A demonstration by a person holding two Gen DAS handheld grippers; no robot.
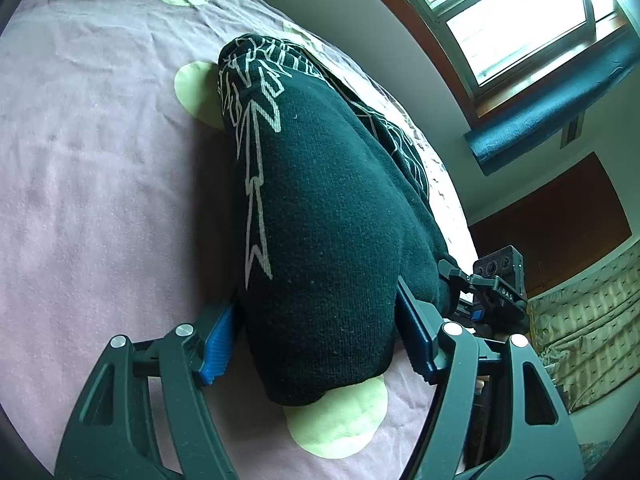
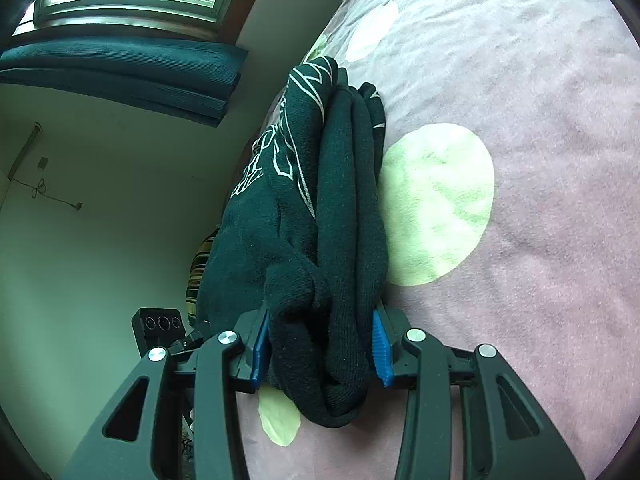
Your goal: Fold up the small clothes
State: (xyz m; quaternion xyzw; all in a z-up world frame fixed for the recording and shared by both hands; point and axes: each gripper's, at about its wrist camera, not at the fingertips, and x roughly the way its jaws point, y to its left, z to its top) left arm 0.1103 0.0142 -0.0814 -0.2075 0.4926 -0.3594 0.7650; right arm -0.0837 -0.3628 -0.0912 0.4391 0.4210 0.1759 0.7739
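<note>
Bed cover (image 1: 100, 168): a pink fleece blanket with pale green round patches, spread under everything in the left wrist view and filling the right side of the right wrist view (image 2: 560, 200).
Left gripper (image 1: 320, 340): its blue pads (image 1: 218, 344) sit on either side of a thick bundle of dark knit, pressed against the fabric, so it is clamped on the garment.
Garment (image 1: 328, 240): a black knitted sweater with a pale line print, folded into a long bundle that runs away from the left gripper across the blanket; its near end hangs over a green patch (image 1: 340, 420).
Right gripper in the left view (image 1: 496, 284): seen at the right edge of the bundle, beside the sweater's far corner; its fingers are hidden by cloth there.
Window (image 1: 520, 20): bright, upper right in the left view, with a dark rolled cloth (image 1: 560, 96) on the sill.
Right gripper (image 2: 320, 354): the jaws are closed on several stacked folds of the sweater (image 2: 320, 208), blue pads (image 2: 382, 354) touching the knit on both sides.
Large green patch (image 2: 436, 204): just beside the bundle's right edge, partly covered by it.
</note>
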